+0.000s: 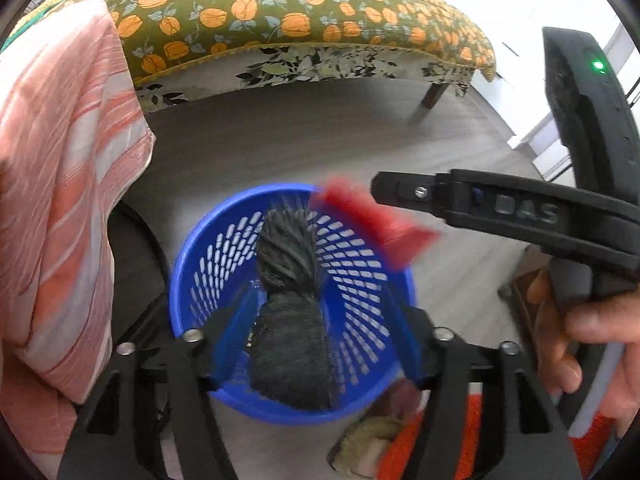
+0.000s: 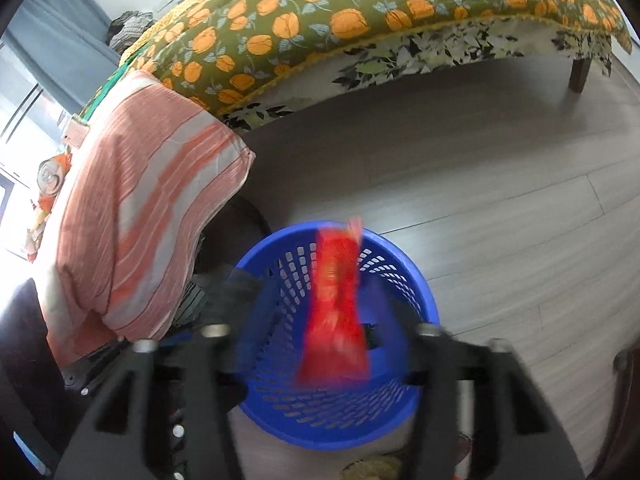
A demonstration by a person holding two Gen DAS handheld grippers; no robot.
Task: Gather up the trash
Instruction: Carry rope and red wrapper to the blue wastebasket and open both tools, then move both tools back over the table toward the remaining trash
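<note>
A blue perforated plastic basket [image 1: 360,268] stands on the floor, also in the right wrist view [image 2: 404,280]. My left gripper [image 1: 312,320] is open over it, with a dark, twisted black bundle [image 1: 292,320] between its spread fingers, apparently loose. My right gripper [image 2: 320,320] is open above the basket's rim; a red wrapper [image 2: 336,312] is blurred between its fingers over the basket. The wrapper [image 1: 376,224] and the right gripper's fingers [image 1: 480,200] also show in the left wrist view.
A bed with an orange-flowered olive cover [image 1: 280,12] runs across the back, its leg [image 1: 434,94] on the grey wood floor [image 2: 500,200]. A pink striped pillow [image 1: 60,180] hangs at the left. An orange rug and small scraps [image 1: 376,440] lie near the basket.
</note>
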